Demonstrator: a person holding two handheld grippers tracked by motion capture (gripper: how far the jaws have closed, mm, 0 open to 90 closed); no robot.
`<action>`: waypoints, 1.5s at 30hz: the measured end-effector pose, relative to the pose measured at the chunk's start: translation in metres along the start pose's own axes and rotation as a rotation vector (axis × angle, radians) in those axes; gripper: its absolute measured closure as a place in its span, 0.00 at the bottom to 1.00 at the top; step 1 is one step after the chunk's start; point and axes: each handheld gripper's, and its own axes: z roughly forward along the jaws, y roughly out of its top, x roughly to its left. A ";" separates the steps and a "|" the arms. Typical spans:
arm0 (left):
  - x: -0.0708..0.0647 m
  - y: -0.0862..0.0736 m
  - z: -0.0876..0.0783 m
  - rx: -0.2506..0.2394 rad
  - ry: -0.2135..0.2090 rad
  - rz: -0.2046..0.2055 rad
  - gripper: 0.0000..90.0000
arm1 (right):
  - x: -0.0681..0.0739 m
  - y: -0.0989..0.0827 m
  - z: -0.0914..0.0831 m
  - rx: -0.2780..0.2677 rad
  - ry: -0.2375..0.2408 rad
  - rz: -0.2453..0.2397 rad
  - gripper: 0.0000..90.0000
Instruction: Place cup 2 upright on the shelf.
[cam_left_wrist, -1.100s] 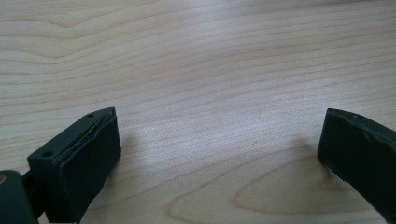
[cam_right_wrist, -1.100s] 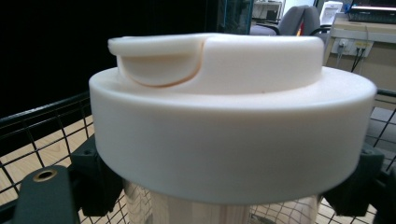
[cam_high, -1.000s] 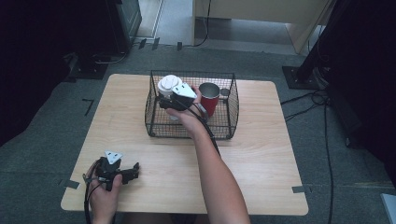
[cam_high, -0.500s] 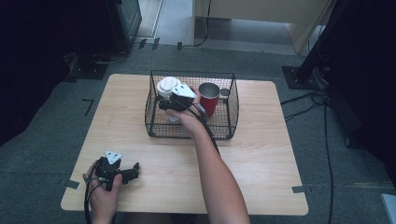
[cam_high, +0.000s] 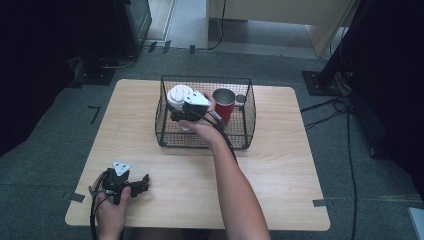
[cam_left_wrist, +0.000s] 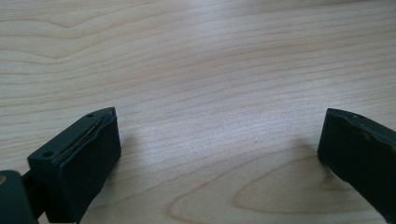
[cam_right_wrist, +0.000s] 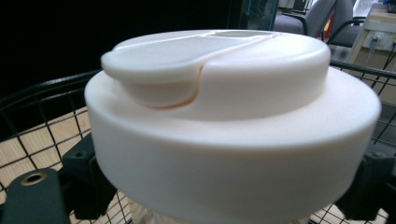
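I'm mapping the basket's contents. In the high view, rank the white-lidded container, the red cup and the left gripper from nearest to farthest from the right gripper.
1. White-lidded container, right at the right gripper, in the wire basket.
2. Red cup, just beside it on the basket's right side.
3. Left gripper, far off at the table's near-left corner.

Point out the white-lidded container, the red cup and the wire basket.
white-lidded container (cam_right_wrist: 233, 116), right gripper view, lid's side.
red cup (cam_high: 224, 107), high view, red wall.
wire basket (cam_high: 205, 78), high view, far rim.

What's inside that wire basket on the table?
Inside the wire basket stand a white-lidded container, a red cup and a small grey thing behind it. The right tool and hand cover the container's body.
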 end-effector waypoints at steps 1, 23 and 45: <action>0.000 0.000 0.000 0.000 0.000 0.000 0.00 | 0.000 0.000 0.000 0.001 0.002 -0.007 0.11; 0.000 0.000 0.000 -0.001 0.000 0.001 0.00 | -0.015 0.011 -0.022 -0.043 0.036 -0.072 0.00; 0.000 0.000 0.000 0.001 0.000 0.003 0.00 | -0.032 0.029 -0.051 -0.112 0.042 -0.090 0.00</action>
